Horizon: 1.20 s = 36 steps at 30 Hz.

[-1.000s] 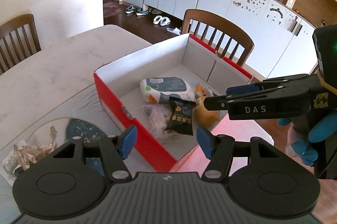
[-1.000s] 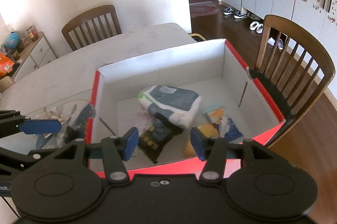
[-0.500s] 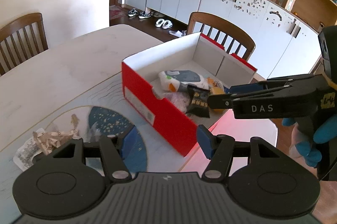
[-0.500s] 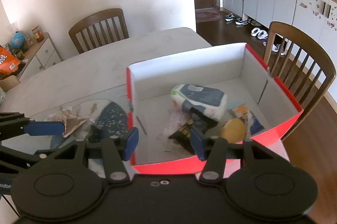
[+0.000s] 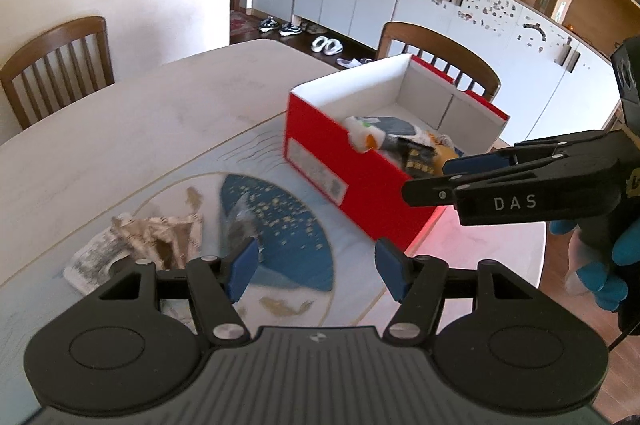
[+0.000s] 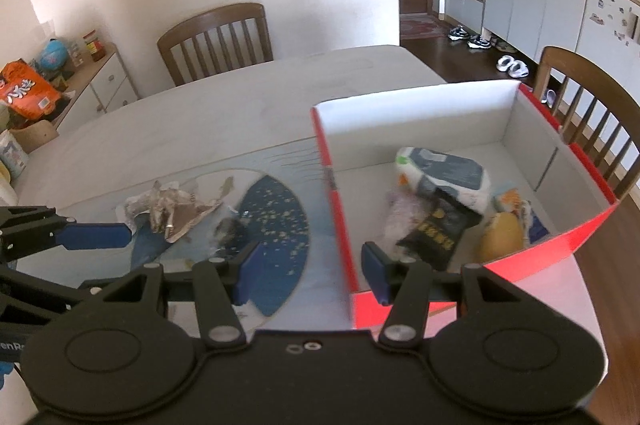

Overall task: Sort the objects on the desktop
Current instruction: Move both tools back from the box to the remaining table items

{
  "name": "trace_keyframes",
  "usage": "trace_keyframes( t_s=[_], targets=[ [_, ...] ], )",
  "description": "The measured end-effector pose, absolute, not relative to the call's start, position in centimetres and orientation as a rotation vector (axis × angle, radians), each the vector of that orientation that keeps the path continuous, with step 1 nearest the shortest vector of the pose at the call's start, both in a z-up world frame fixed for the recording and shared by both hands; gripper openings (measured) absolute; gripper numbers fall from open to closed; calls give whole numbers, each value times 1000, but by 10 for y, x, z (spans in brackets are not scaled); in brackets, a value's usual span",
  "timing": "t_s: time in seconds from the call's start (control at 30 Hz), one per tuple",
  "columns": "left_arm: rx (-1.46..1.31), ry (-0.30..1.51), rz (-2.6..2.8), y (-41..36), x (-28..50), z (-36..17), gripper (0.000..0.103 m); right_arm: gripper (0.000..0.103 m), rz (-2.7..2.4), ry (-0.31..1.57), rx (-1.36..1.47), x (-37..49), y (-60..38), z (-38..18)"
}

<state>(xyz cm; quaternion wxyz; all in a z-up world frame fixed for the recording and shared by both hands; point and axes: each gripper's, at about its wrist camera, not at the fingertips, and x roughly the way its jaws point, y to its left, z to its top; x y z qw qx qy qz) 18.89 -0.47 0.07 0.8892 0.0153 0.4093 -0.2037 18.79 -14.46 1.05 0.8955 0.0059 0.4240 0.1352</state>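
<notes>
A red cardboard box with a white inside sits on a pale bench, at its right-hand end, beside a wooden chair. The box has no lid and is partly filled. Inside lies a white and dark-blue soft pack near the middle, with a black snack packet with gold print leaning against it. To the left of the black packet is a pale pinkish crinkled wrapper, blurred. To the right are a round yellow-brown item and a small orange and blue packet close to the near red wall.

Outside the box, on a placemat with a dark-blue fan pattern, lie two loose things: a crumpled silver and brown wrapper to the left, and a small clear crinkled wrapper just right of it, nearer the box.

The left claw hovers above the placemat with its blue pads apart and nothing between them. The right claw hangs over the box's left wall, likewise open and empty. A blue-gloved hand holds the right tool, seen at the edge of the left view.
</notes>
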Motion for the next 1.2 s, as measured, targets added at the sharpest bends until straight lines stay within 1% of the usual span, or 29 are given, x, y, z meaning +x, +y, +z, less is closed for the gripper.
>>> trace_keyframes(
  t_s=[0.47, 0.8, 0.87, 0.9, 0.93, 1.1, 1.13, 1.2],
  targets=[
    [-23, 848, -319, 63, 178, -20, 63, 54, 336, 887, -35, 194, -91, -3],
    [-59, 849, -278, 96, 195, -38, 64, 56, 378, 906, -68, 207, -66, -18],
    [-59, 847, -272, 101, 199, -42, 67, 57, 388, 911, -71, 210, -62, -21],
    [-57, 851, -269, 102, 201, -44, 73, 59, 390, 914, -74, 212, -60, -23],
    [-57, 853, -269, 105, 204, -46, 77, 60, 394, 916, -74, 213, -59, -24],
    [-58, 861, -254, 121, 219, -60, 79, 64, 409, 930, -87, 220, -50, -34],
    [-53, 861, -250, 123, 222, -62, 83, 65, 407, 932, -93, 221, -48, -36],
    [-41, 854, -243, 130, 229, -67, 86, 65, 400, 938, -105, 223, -45, -41]
  ],
)
